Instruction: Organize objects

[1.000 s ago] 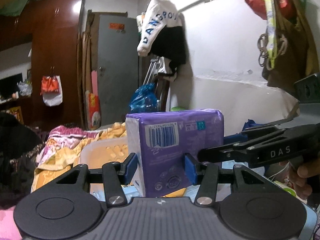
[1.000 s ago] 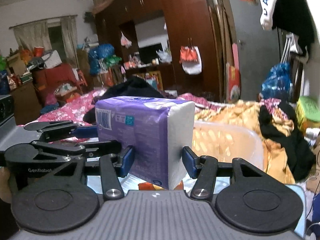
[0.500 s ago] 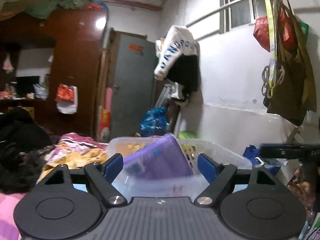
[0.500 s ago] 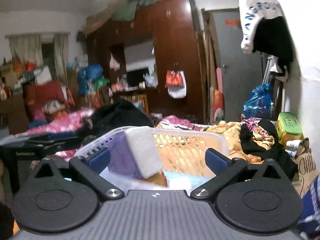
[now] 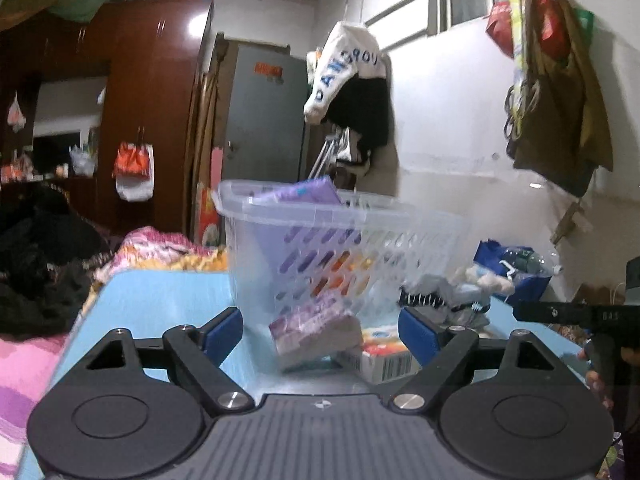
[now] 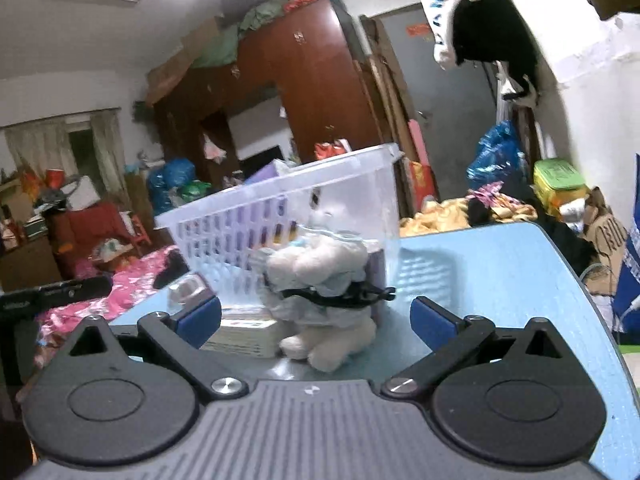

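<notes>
A clear plastic basket (image 5: 320, 248) stands on the light blue table (image 5: 160, 300). The purple tissue pack (image 5: 308, 194) leans inside it, its top above the rim. My left gripper (image 5: 320, 330) is open and empty in front of the basket. A small purple packet (image 5: 316, 330) and an orange-white box (image 5: 384, 354) lie between its fingers and the basket. My right gripper (image 6: 316, 318) is open and empty; a white plush toy (image 6: 324, 280) with a black band sits just ahead of it, against the basket (image 6: 280, 224).
The right gripper's body (image 5: 576, 314) shows at the left wrist view's right edge. A flat box (image 6: 244, 334) lies beside the plush. Clothes and bedding (image 5: 48, 264) pile left of the table. The table edge (image 6: 576, 272) curves at right.
Both grippers let go of the purple tissue pack, which dropped into the basket. Both have opened wide and lowered to table level in front of the basket.
</notes>
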`<state>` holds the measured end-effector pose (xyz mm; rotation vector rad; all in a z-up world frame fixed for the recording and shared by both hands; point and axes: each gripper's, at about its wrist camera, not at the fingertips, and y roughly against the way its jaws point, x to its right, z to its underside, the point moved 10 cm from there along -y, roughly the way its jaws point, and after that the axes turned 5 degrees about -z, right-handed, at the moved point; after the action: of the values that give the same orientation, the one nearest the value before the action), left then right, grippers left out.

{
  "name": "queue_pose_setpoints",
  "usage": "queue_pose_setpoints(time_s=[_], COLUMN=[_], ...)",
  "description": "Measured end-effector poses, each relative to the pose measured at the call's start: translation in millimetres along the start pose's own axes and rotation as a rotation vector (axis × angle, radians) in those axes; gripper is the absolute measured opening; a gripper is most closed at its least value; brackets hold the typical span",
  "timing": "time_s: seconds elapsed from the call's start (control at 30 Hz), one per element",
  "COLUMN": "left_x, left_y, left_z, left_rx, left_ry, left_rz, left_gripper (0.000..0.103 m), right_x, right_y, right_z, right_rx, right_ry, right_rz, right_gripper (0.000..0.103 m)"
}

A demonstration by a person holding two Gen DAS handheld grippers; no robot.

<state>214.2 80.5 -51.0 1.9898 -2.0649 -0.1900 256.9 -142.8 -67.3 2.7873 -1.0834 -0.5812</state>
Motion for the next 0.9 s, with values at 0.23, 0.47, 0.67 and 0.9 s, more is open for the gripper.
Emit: queue_pose_setpoints(time_s=[0.23,0.47,0.67,0.9], left_x=[-8,-17,-11,-4], left_y=[-16,-23,-27,-31], left_z=[22,28,13,7], left_rx=[-0.07,-0.099,-0.095,-0.094], left_ry=[0.02,0.079,0.103,0.114], left_rz=[-0.008,-0.002,0.02,0.02], left_gripper=[0.088,0.088,0.088,0.088], right_x=[9,10,2,-1], right_y=[-13,-6,-12,-27], right_z=[4,2,-11,-5], right_rx=[-0.05,-0.018,0.012,-0.016], right_ry=[-0.007,-0.002,0.057,0.082], right_rz=[0.031,0.011,0.029,0.057], right_gripper=[0.103,0.103,0.103,0.103])
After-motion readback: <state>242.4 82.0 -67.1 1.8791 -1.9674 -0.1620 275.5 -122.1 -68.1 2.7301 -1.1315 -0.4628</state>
